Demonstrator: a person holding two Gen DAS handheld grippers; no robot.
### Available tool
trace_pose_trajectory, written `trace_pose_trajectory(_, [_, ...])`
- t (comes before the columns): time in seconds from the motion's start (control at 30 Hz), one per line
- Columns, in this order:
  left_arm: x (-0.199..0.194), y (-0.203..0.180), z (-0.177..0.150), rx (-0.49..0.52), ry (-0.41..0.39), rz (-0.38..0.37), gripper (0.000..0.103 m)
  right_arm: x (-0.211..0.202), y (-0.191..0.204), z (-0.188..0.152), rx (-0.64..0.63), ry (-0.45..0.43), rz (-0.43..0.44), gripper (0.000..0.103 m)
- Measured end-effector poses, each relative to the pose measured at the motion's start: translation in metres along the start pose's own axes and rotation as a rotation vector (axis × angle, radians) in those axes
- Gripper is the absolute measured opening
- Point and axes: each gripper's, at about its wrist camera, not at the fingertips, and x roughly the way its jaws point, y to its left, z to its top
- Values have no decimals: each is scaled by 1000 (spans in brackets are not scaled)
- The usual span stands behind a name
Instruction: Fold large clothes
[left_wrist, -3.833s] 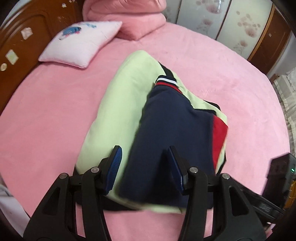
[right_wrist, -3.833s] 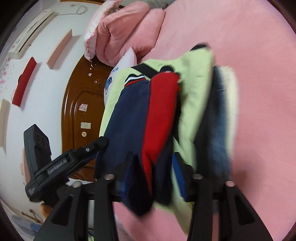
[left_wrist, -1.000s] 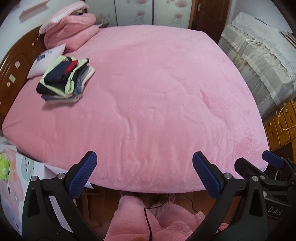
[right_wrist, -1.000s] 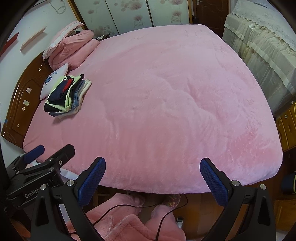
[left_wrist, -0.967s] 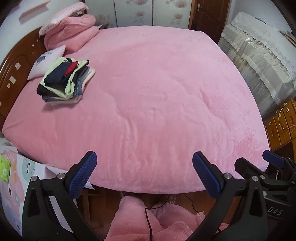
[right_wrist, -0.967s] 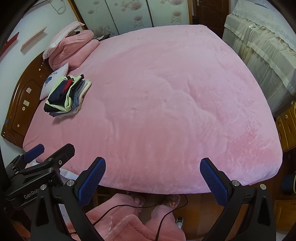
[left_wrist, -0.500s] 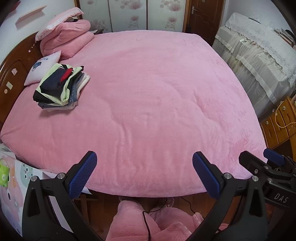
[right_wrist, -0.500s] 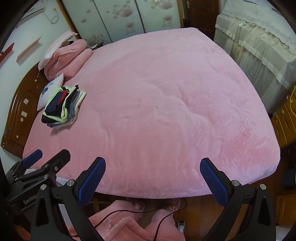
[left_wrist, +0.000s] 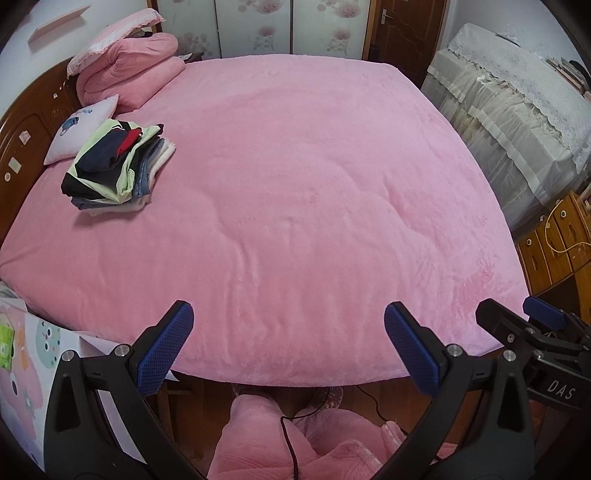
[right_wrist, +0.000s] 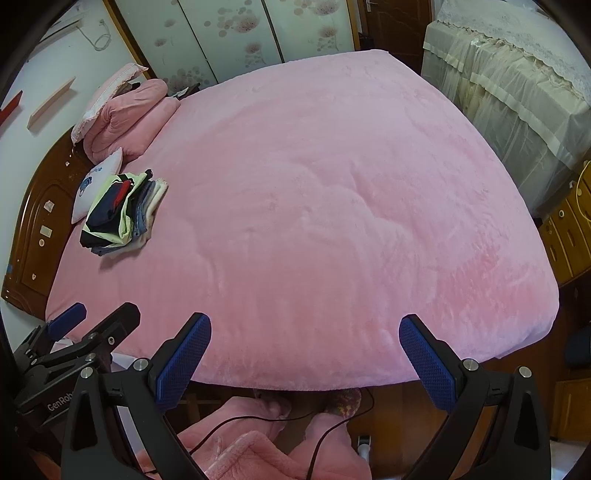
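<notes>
Black plastic left gripper (left_wrist: 288, 347) and right gripper (right_wrist: 304, 354), blue textured fingers (left_wrist: 164, 349), silver screws, pink fleece-clad legs (left_wrist: 255, 443).

We find the folded clothes (left_wrist: 114, 168) stacked in one pile on the pink bed (left_wrist: 295, 192), near its head end and left side. A navy garment with a red panel lies on top, over a pale green piece, then dark, denim-blue and cream layers. The pile's far edge lies against a white pillow (left_wrist: 79, 127).
</notes>
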Motion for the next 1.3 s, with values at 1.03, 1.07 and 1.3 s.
trace_pose_trajectory(1.03, [-12,-2,-20,-39,-21,10,102,-1,-5,-13,-14,3,6,103])
trace_pose_trajectory(1.07, [-13,-2,-19,-37,-24,10,102,0,-5,-13,-15,6,10,103])
trace_pose_trajectory(1.3, [-16,-7,-19,-25,-29,16,102,2,-9,-9,-21,16,18,103])
